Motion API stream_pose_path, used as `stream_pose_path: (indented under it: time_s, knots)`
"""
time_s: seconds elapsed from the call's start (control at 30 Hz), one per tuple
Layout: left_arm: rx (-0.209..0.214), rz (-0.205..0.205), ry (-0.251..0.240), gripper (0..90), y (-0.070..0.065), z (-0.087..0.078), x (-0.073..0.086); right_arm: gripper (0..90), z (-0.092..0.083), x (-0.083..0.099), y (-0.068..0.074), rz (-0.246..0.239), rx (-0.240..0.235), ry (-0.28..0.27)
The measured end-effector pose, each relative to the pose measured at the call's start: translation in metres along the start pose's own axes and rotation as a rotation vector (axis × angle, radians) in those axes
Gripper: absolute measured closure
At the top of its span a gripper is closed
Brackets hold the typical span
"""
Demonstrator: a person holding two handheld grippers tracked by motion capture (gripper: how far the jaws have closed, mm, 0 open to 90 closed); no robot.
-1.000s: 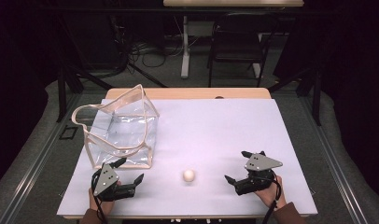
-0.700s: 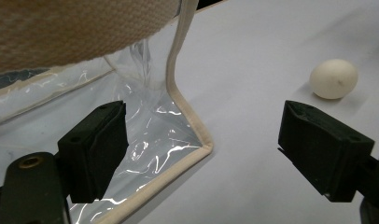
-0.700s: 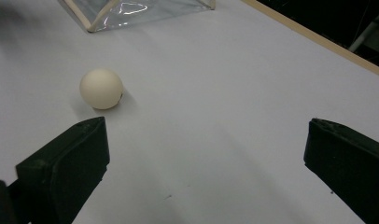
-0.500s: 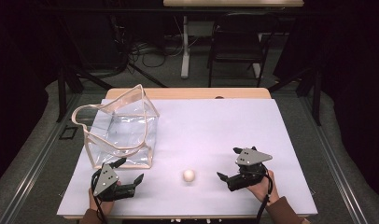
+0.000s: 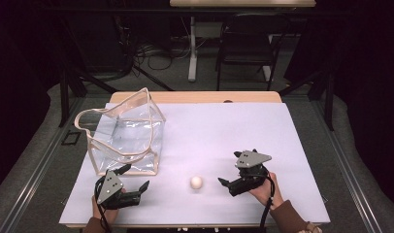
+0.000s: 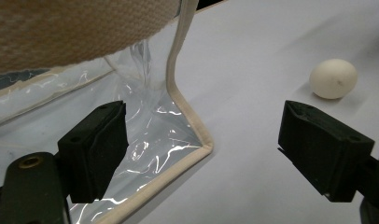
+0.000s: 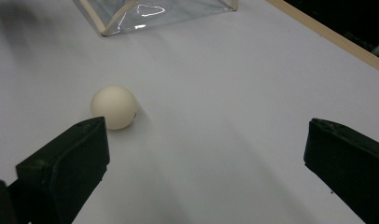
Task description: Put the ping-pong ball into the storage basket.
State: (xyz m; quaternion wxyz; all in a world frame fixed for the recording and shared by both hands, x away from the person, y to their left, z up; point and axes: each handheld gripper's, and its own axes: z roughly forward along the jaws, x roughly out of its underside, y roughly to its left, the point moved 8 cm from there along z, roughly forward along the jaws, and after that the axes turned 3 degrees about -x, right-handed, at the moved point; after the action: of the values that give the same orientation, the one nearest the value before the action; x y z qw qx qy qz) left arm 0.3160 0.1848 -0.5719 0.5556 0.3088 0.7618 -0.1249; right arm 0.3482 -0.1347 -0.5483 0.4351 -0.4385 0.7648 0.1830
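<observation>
White egg (image 5: 196, 182) lies on the surface (image 5: 224, 131) between wide left tongs (image 5: 137, 184) and wide right tongs (image 5: 229, 183); clear bag (image 5: 124, 133) stands beside left tongs

- A cream-white egg (image 5: 196, 182) lies loose on the white worktop (image 5: 224, 131), near its 6 o'clock edge.
- A clear plastic bag (image 5: 124, 138) with beige trim stands open at 10 o'clock of the egg, apart from it.

Tabletop (image 5: 263, 131) wood-edged, white sheet (image 5: 224, 141) covering nearly all. Clear bag (image 5: 124, 138), beige trim, upright at left side. Small cream egg (image 5: 196, 182) alone near front edge, right of bag, well apart.
</observation>
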Motion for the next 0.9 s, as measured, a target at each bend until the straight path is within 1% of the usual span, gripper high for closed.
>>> stream_pose_path:
  time_s: [0.33,0.7,0.9]
  knots:
    - [0.004,0.004,-0.006,15.9,-0.001,0.0,-0.001,0.0,0.01,-0.008,0.006,-0.016,-0.025,0.015]
    - [0.004,0.005,-0.004,15.9,-0.001,0.0,-0.001,0.0,0.02,-0.012,0.008,-0.014,-0.047,0.031]
    - [0.005,0.007,-0.003,15.9,-0.001,0.0,-0.001,0.0,0.027,-0.016,0.012,-0.021,-0.065,0.037]
